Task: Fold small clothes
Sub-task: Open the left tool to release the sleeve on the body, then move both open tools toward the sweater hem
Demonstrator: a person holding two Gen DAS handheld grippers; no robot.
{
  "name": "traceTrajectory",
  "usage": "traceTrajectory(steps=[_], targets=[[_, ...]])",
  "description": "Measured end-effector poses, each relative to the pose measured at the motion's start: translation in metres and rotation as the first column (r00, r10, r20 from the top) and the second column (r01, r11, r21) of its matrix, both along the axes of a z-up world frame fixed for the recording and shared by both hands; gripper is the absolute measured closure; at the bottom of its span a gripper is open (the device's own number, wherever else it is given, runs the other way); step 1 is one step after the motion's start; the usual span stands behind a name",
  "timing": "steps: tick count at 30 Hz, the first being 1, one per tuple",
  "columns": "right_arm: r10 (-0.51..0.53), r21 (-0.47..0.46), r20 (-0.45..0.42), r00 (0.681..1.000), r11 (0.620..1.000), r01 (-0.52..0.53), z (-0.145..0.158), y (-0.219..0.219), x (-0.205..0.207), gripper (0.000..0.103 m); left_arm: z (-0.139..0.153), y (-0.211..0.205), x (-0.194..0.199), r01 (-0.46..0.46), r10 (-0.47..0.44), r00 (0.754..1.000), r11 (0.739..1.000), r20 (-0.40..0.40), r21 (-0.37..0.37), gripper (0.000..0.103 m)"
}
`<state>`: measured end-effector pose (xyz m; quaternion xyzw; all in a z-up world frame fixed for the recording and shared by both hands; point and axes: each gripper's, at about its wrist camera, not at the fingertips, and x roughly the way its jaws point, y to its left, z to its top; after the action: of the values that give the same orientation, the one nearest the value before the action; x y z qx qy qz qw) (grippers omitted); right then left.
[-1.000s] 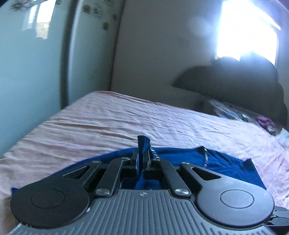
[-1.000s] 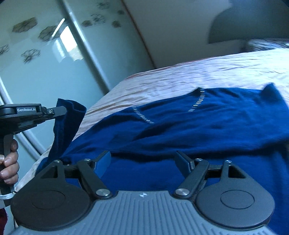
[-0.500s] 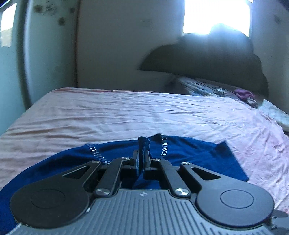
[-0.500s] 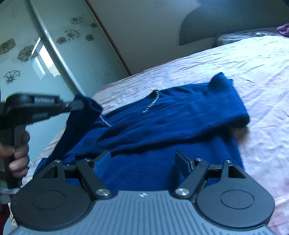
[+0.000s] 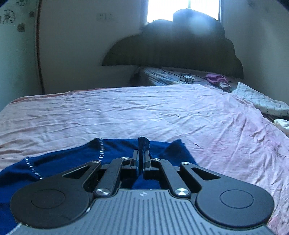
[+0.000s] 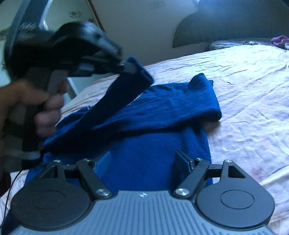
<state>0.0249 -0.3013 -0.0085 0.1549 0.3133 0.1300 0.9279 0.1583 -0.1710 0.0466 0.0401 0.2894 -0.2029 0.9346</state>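
1. Fabric is lying across the near part of the bed: a dark blue top (image 6: 159,115) is resting on a wrinkled pink sheet (image 5: 144,112), with one sleeve already folded over its body and ending in a rounded fold toward the right.
2. The left gripper (image 5: 140,159) is pinching the other sleeve (image 6: 126,86); its jaws are pressed nearly together and a small tuft of blue cloth is sticking up between them in the left wrist view.
3. In the right wrist view that same gripper (image 6: 126,66) is appearing blurred at upper left, gripped by the person's hand (image 6: 36,108), and it is holding the sleeve end raised above the rest of the top so that the cloth is sloping down from it to the garment's near left edge.
4. The right gripper (image 6: 142,162) is hovering low over the near part of the top with its jaws spread wide; blue cloth is showing between the fingers (image 6: 103,162), and nothing is being gripped.
5. A line of small pale stitches or studs (image 5: 101,150) is running along the top's neckline.
6. A dark headboard (image 5: 173,47) is standing at the far end of the bed beneath a bright window (image 5: 182,7).
7. A purple cloth (image 5: 215,78) is lying near the headboard, well apart from the top.
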Motion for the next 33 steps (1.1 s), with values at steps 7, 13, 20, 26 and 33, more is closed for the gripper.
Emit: traceTrajectory(steps=[7,13,20,26,33], targets=[[0.006,-0.026,0.001,1.000,1.000,-0.006,-0.002,0.004,-0.003,0.024,-0.018,-0.028,-0.001,0.112,-0.109,0.991,0.993,-0.074,0.028,0.083],[0.009,-0.058,0.003,1.000,0.998,-0.009,-0.001,0.010,-0.007,0.022,-0.019,-0.010,-0.015,0.035,-0.033,0.999,0.995,-0.017,0.093,0.031],[-0.002,-0.108,-0.001,1.000,0.994,0.002,0.004,0.016,-0.014,0.022,-0.009,0.048,-0.050,-0.089,0.082,0.995,0.989,0.063,0.122,0.013],[0.015,-0.142,-0.002,1.000,0.990,-0.015,0.008,0.023,-0.024,0.021,-0.025,0.124,-0.096,-0.260,0.253,0.965,0.956,0.068,0.134,0.010],[0.078,-0.338,0.056,0.995,0.940,-0.055,0.019,0.047,-0.048,0.021,-0.043,0.202,-0.157,-0.441,0.439,0.897,0.889,0.039,0.127,0.010]])
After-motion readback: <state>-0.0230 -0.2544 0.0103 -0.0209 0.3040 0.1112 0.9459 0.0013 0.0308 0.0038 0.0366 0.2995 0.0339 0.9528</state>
